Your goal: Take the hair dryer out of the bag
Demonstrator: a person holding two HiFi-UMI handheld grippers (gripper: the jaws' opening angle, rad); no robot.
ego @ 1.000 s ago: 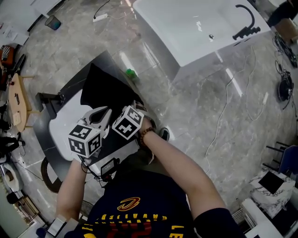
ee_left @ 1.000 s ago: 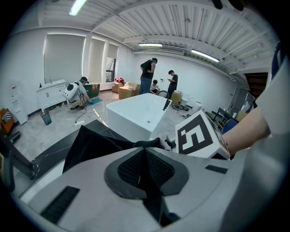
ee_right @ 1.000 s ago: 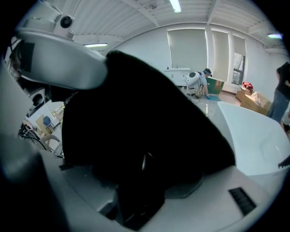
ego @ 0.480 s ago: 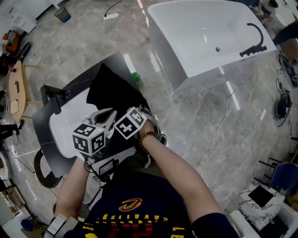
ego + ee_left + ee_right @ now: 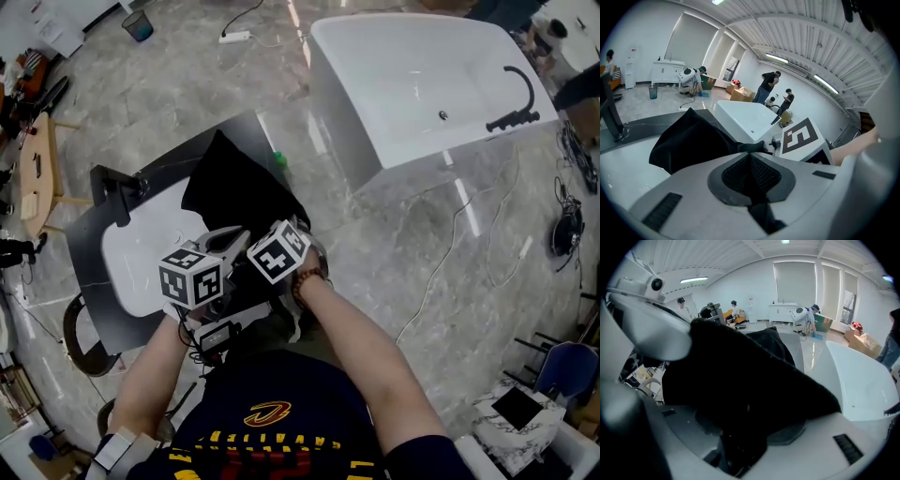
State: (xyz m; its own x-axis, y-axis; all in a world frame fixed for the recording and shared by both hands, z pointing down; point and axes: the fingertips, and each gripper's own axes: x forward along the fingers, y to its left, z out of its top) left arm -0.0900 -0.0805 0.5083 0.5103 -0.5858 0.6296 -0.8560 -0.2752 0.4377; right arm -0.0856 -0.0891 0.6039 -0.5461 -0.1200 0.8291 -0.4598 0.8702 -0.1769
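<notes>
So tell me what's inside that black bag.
Of the black bag only the dark outer cloth shows, with the left gripper shut on a fold. The cloth covers whatever is inside, so no contents can be seen.

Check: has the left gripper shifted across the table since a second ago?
No. The left gripper sits at the same edge of the black bag, just as far from the black faucet; only the view itself swung.

— That limp black cloth bag (image 5: pixel 234 187), is it patterned?
— No, plain black. It lies on a white counter (image 5: pixel 136 248) rimmed in dark grey.
— The floor (image 5: pixel 422 234)?
— Grey marble with pale veins.
— And the rest?
— White bathtub (image 5: pixel 403 75), black tap (image 5: pixel 514 94). The pale grey left tool (image 5: pixel 751 151) carries a white marker cube (image 5: pixel 192 278) with black squares.
</notes>
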